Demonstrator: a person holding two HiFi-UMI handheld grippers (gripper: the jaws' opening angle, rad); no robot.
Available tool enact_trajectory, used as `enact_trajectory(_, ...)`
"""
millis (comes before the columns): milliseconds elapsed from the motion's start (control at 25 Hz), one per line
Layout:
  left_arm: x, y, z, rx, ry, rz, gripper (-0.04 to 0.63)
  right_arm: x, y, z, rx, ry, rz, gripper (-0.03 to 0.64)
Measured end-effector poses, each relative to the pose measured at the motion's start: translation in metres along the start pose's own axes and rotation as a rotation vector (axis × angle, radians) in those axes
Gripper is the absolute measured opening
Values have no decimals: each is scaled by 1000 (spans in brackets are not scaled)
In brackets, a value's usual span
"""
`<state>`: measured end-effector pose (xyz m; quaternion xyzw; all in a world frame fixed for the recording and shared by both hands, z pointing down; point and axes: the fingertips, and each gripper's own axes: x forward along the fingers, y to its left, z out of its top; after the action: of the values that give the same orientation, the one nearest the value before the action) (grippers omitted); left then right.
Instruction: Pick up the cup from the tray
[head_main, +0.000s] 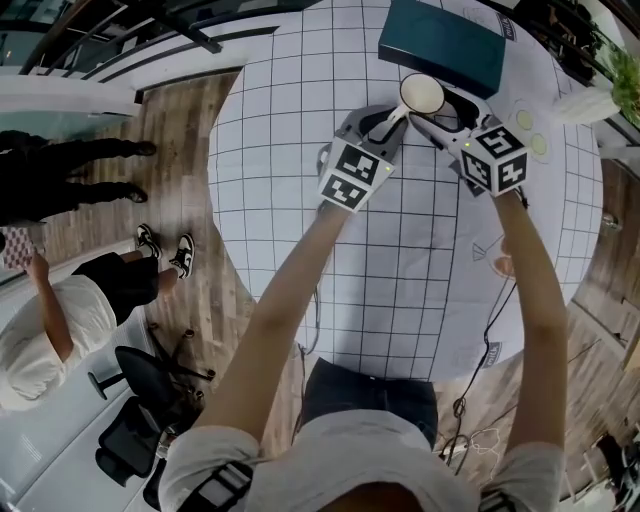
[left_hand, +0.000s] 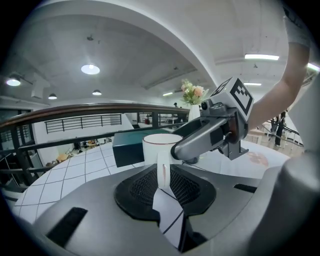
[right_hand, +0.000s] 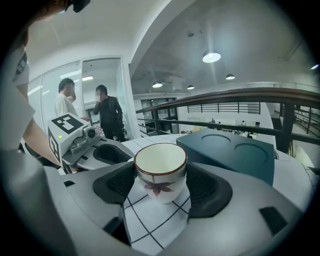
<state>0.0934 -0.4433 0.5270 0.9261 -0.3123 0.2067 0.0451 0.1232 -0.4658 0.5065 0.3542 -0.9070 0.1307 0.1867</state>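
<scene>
A white handled cup (head_main: 422, 94) with a brown rim and a leaf motif (right_hand: 161, 172) hangs over the checked table (head_main: 400, 260), just in front of the dark teal tray (head_main: 445, 45). My right gripper (right_hand: 161, 187) is shut on the cup's body, one pad pressing on each side. My left gripper (left_hand: 163, 177) comes in from the left. It is shut on the cup's narrow white handle (left_hand: 163, 167). From the left gripper view, one right finger (left_hand: 200, 140) crosses in front of the cup. The tray (right_hand: 230, 150) shows two empty round recesses.
Two people stand on the wooden floor at the left (head_main: 60, 170) and another sits below them (head_main: 50, 330) by an office chair (head_main: 140, 400). A vase of flowers (left_hand: 192, 102) and small white items (head_main: 585, 105) stand at the table's far right. A railing (right_hand: 240, 97) runs behind the table.
</scene>
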Motion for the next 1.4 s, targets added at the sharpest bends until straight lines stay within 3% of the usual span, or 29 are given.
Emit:
enact_trajectory(160,3,0,-7,-18,9,4,71,3,1,-5,-25,38,-13,289)
enact_trajectory(760,3,-2,-16,26,36,14,74,3,3,-11,-94,123,-46,288)
enact_trajectory(960,2,-1,-17,9,43,40,80,-2,4,-5,-70,92,-58,288)
enact_trajectory(1240,-14,5,8,-7,-38,68,112,-21,7,10,-25,26,-86,288)
enact_trajectory(1400,-30,5,28,-30,-95,84,115,-39,18,26,-13,-61,-118,288)
